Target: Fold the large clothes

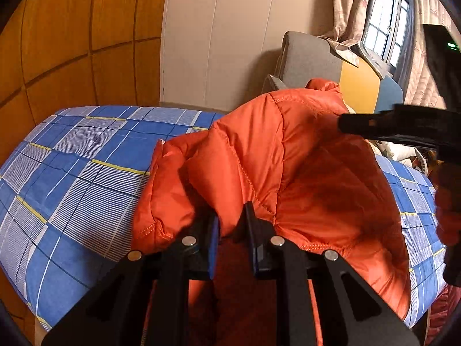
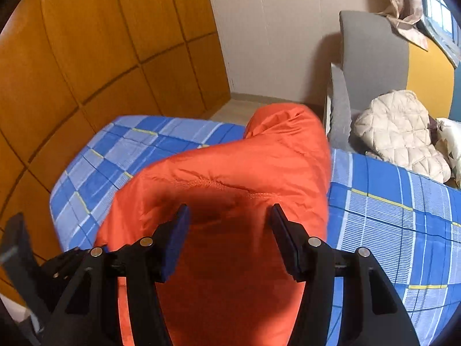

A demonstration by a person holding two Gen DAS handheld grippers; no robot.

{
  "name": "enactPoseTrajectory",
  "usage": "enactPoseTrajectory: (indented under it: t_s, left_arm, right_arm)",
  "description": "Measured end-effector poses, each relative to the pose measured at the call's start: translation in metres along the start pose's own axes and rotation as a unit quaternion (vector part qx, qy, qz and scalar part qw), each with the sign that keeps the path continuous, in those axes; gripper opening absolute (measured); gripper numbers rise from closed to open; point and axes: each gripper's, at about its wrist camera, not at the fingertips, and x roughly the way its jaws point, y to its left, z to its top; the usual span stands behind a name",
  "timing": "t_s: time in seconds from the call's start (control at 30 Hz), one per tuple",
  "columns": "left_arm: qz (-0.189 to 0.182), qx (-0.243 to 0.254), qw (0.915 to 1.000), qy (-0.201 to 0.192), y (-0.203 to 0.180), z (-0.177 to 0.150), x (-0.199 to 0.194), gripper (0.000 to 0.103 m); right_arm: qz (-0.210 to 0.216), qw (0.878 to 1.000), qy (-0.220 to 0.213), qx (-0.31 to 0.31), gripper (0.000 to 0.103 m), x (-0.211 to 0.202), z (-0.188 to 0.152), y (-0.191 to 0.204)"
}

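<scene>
Left gripper [image 1: 232,216] has its fingers pinching a fold of the orange puffer jacket [image 1: 288,158], lifted over the blue checked bed [image 1: 86,158]. Right gripper [image 2: 229,216] hangs spread wide above the jacket. Beyond, a cream quilted garment [image 2: 400,132] by the grey headboard [image 2: 371,57].

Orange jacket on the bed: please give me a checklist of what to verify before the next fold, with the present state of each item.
1. Left gripper pinches the orange jacket: ok, jaws nearly closed on a fold of fabric.
2. Right gripper holds the jacket: not ok, jaws wide open above the fabric.
3. Jacket lies flat: not ok, it is bunched and raised.
4. Free room on the blue checked bedsheet: ok, bare sheet on both sides.
5. Sleeves and zipper located: cannot tell.
6. Cream quilted garment apart from the jacket: ok.
</scene>
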Motion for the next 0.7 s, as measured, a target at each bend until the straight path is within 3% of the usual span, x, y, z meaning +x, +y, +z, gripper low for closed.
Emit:
enactPoseTrajectory:
  t_s: [0.47, 0.63, 0.7]
  left_arm:
    - [0.002, -0.023, 0.9997, 0.006, 0.016, -0.007, 0.014, 0.017]
    - [0.012, -0.037, 0.9992, 0.008, 0.024, -0.011, 0.019, 0.027]
    - [0.025, -0.045, 0.9986, 0.005, 0.027, -0.012, 0.017, 0.039]
  right_arm:
    - [-0.051, 0.996, 0.068, -0.032, 0.062, 0.062, -0.008, 0.027]
    - [-0.059, 0.995, 0.071, -0.04, 0.063, 0.065, -0.008, 0.032]
    - [-0.05, 0.996, 0.065, -0.037, 0.067, 0.062, -0.009, 0.03]
